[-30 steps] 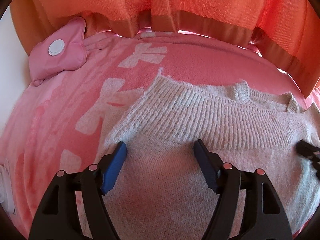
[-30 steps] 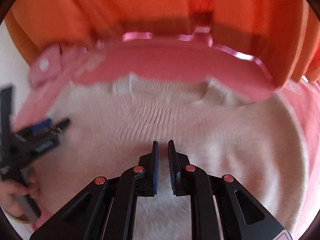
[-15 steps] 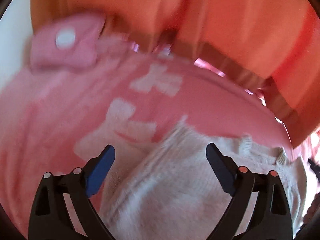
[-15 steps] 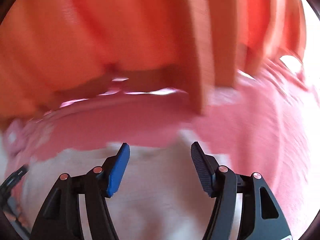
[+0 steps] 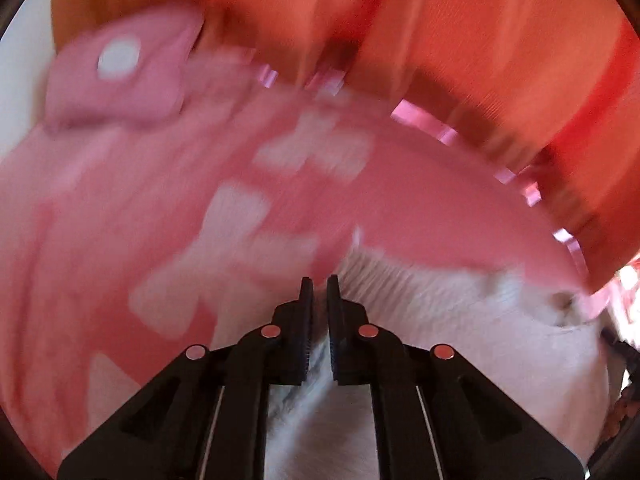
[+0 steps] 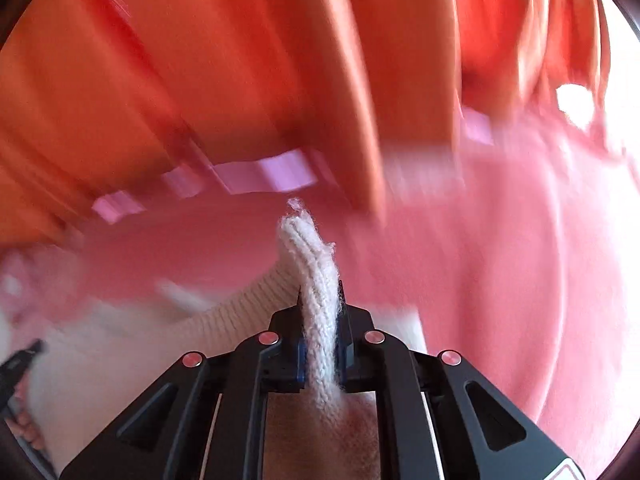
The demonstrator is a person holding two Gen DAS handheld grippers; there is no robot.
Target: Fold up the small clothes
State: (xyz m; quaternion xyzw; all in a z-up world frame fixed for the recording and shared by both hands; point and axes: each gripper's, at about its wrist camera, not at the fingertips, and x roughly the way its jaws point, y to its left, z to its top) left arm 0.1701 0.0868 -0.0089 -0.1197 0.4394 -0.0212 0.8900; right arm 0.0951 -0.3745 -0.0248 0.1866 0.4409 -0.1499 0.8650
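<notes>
While the right hand-held gripper (image 6: 320, 320) is clamped on the knit sweater's (image 6: 312, 280) ribbed edge and the left hand-held gripper (image 5: 318, 304) is nearly closed at its corner, both corners should be lifted evenly

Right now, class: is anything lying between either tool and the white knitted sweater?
Nothing visible. The right tool is already shut on the sweater's ribbed edge. The left tool looks nearly shut at the sweater's other edge, though blur hides whether it grips knit.
</notes>
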